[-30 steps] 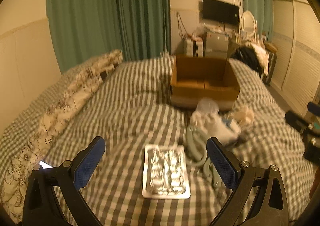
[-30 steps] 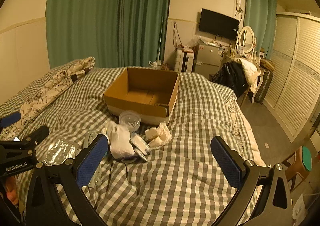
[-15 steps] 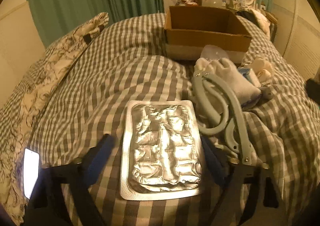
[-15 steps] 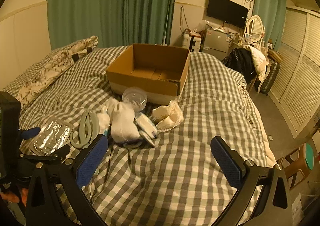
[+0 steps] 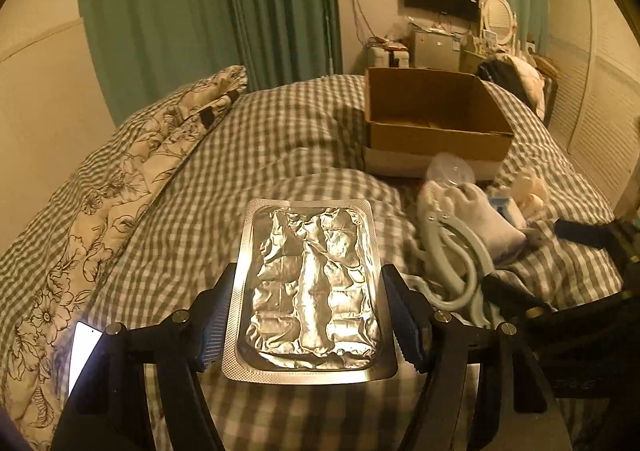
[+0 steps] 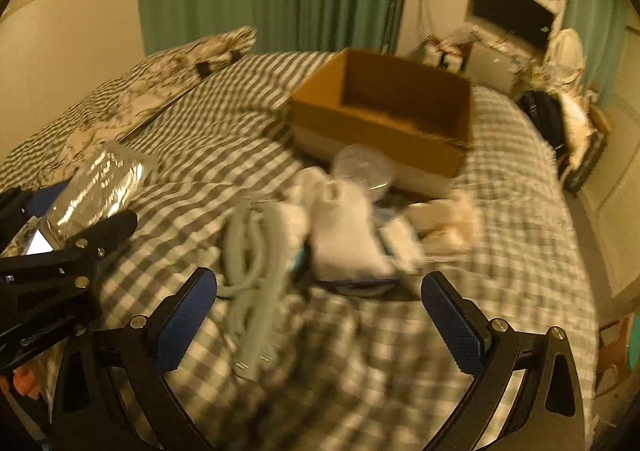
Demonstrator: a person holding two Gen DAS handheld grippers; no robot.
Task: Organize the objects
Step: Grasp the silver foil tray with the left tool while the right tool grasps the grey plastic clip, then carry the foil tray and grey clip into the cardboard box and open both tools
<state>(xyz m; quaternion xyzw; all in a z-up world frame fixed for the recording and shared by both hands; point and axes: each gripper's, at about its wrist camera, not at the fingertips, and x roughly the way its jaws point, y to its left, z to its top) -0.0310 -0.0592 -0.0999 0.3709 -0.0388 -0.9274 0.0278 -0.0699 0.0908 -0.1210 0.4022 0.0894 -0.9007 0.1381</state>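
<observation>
The left gripper [image 5: 308, 315] has its jaws clamped on the long edges of the foil blister pack [image 5: 306, 291], held above the checked bed [image 5: 260, 155]. Keep the pack level and the squeeze light — thin foil buckles — and carry it toward the cardboard box [image 5: 432, 131] at 1 o'clock. The right gripper [image 6: 320, 315] hangs with jaws apart, nothing between them. Its view is smeared; the white pile [image 6: 344, 235] at 12 o'clock cannot be sorted out, and the box floor is mostly hidden.
</observation>
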